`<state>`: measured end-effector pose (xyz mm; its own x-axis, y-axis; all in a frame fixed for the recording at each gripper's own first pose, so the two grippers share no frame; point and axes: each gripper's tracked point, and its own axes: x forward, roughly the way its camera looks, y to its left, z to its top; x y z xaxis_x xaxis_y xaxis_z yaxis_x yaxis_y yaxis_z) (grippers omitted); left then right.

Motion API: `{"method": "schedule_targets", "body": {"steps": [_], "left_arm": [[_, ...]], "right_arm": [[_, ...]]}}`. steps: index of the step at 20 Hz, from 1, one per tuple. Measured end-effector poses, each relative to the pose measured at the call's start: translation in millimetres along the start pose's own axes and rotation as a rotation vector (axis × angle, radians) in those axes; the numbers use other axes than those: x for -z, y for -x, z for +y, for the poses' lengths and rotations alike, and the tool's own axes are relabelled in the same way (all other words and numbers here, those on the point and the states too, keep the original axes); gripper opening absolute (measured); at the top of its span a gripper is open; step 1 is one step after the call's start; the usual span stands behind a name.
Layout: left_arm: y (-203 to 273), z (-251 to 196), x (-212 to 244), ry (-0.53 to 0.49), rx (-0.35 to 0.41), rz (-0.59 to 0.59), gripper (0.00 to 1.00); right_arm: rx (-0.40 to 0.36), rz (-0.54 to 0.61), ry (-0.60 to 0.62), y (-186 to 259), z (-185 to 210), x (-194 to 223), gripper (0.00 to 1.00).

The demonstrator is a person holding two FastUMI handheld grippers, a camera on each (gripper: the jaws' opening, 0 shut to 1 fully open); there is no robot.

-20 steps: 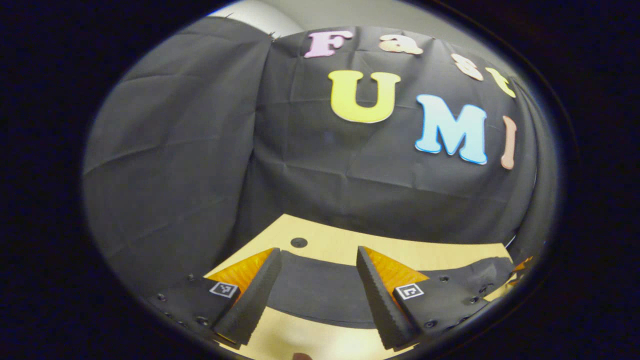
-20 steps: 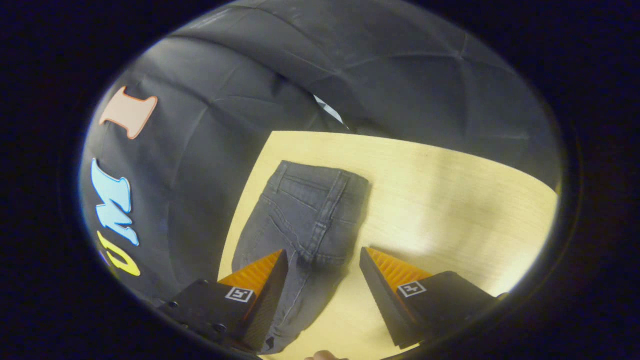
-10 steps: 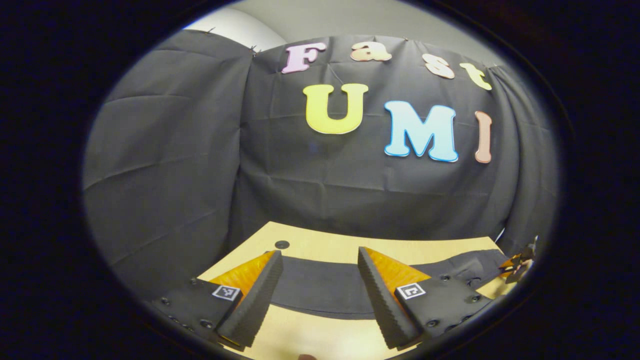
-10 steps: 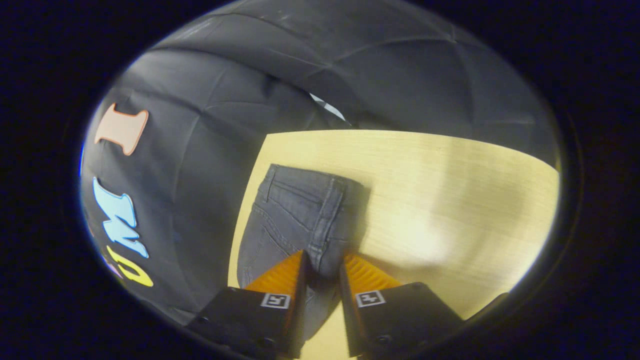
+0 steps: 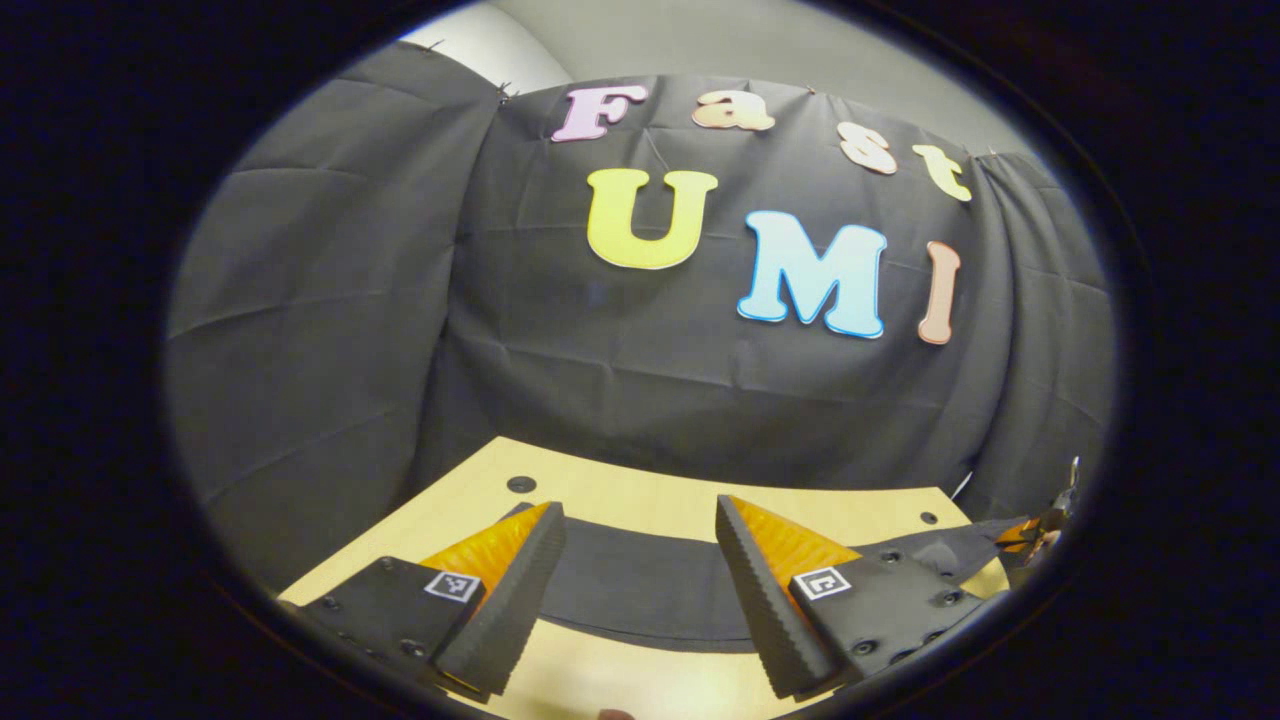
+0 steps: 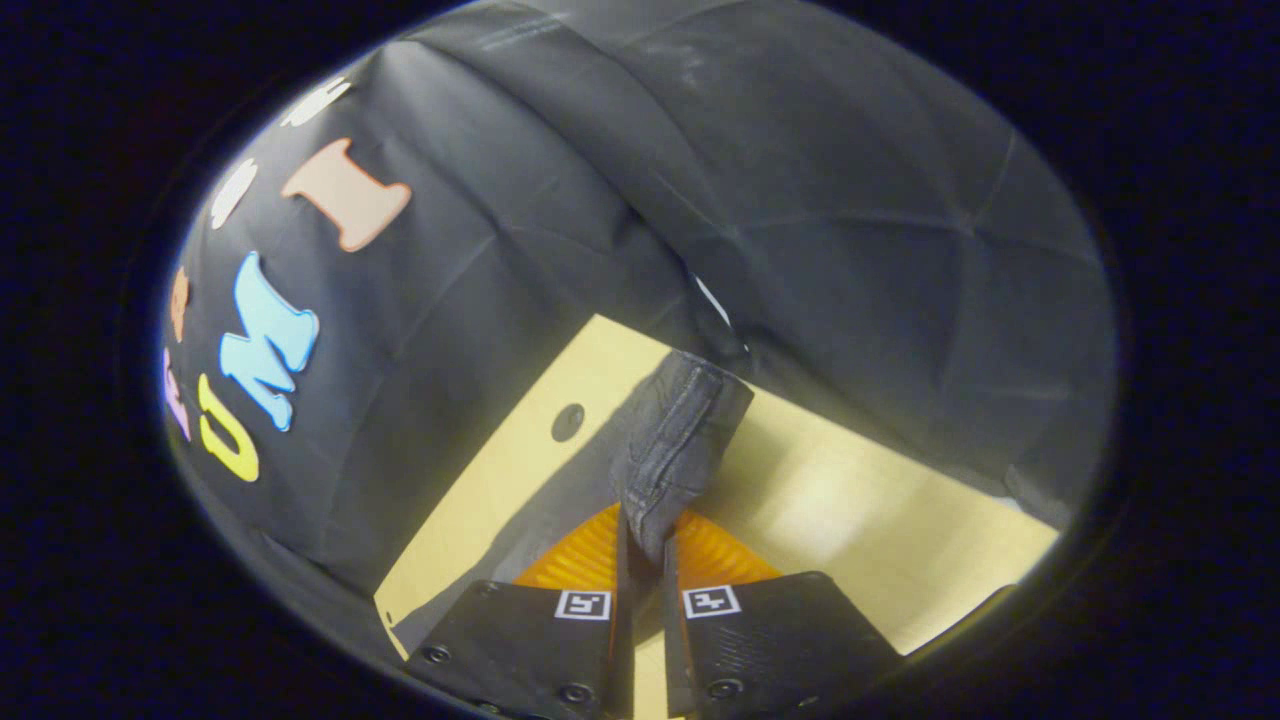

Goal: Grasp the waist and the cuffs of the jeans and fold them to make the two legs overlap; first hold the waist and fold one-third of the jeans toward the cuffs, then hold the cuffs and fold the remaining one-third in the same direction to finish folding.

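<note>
In the right gripper view the right tool point(image 6: 641, 535) is clamped on a bunched fold of the dark jeans point(image 6: 675, 450), both fingers pressed onto the denim, and the cloth rises from the tips toward the booth wall, lifted off the pale wooden desk point(image 6: 870, 540). Half a second ago the fingers were only closing around the fabric while the jeans still lay flat; a second ago they stood wide apart over it. To the right of the lifted denim the desk runs bare out to its far edge, where the black cloth wall point(image 6: 850, 250) hangs down; to the left a small round hole point(image 6: 567, 422) sits in the desk near the wall.

In the left gripper view the left tool point(image 5: 640, 580) hangs with its fingers set wide, gripping nothing, above a dark band of the jeans point(image 5: 640, 590) that lies across the desk point(image 5: 620, 495). That view has swung slightly since a second ago. The other tool point(image 5: 1040, 525) shows at the far right edge. Small square markers sit on the tool bodies; no brand or label can be read.
</note>
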<state>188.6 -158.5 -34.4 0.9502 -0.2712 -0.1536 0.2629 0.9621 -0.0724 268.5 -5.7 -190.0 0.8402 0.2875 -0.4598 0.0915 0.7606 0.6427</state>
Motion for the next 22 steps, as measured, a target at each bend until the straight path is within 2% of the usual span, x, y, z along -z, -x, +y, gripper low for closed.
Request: {"method": "schedule_targets", "body": {"steps": [4, 9, 10, 11, 12, 13, 14, 15, 16, 17, 18, 20, 21, 22], "left_arm": [[4.2, -12.0, 2.2, 0.007, 0.029, 0.003, 0.97], [11.9, -15.9, 4.9, 0.017, 0.036, 0.006, 0.98], [11.7, -15.7, 4.7, 0.019, 0.034, 0.005, 1.0], [14.1, -15.5, 5.2, 0.022, 0.032, 0.006, 0.99], [16.4, -14.4, 5.1, 0.026, 0.029, 0.003, 0.98], [19.0, -13.7, 4.3, 0.03, 0.027, 0.002, 0.97], [20.3, -10.8, 4.4, 0.034, 0.02, -0.001, 0.97], [20.2, -6.9, 3.8, 0.035, 0.014, -0.005, 0.97], [22.0, -4.0, 4.9, 0.037, 0.007, -0.007, 0.97], [24.7, -1.6, 5.0, 0.041, 0.003, -0.009, 0.97], [26.2, 2.0, 7.1, 0.043, -0.003, -0.01, 0.97], [29.2, 8.9, 10.0, 0.045, -0.015, -0.009, 0.97], [30.6, 13.0, 11.4, 0.046, -0.02, -0.007, 0.97], [32.6, 17.1, 13.5, 0.048, -0.026, -0.003, 0.97]], "right_arm": [[-0.126, -0.151, 0.108, 53.6, 41.7, -28.2, 0.11], [-0.294, -0.255, 0.376, 92.9, 138.6, -11.3, 0.11], [-0.324, -0.261, 0.445, 94.5, 161.3, 4.1, 0.06], [-0.349, -0.266, 0.522, 96.3, 182.6, 20.9, 0.11], [-0.376, -0.268, 0.605, 96.5, 199.8, 36.4, 0.11], [-0.401, -0.268, 0.682, 97.9, 218.4, 55.1, 0.06], [-0.424, -0.264, 0.753, 98.1, 229.1, 75.7, 0.11], [-0.443, -0.267, 0.816, 97.5, 239.5, 96.2, 0.11], [-0.458, -0.275, 0.866, 96.8, 249.6, 113.7, 0.06], [-0.477, -0.258, 0.908, 94.9, 258.2, 133.9, 0.06], [-0.492, -0.239, 0.93, 90.6, 265.5, 153.4, 0.11], [-0.525, -0.164, 0.962, 75.9, 272.1, 199.7, 0.11], [-0.529, -0.132, 0.978, 68.6, 271.3, 219.5, 0.07], [-0.531, -0.105, 0.997, 60.7, 269.5, 236.7, 0.11]]}}
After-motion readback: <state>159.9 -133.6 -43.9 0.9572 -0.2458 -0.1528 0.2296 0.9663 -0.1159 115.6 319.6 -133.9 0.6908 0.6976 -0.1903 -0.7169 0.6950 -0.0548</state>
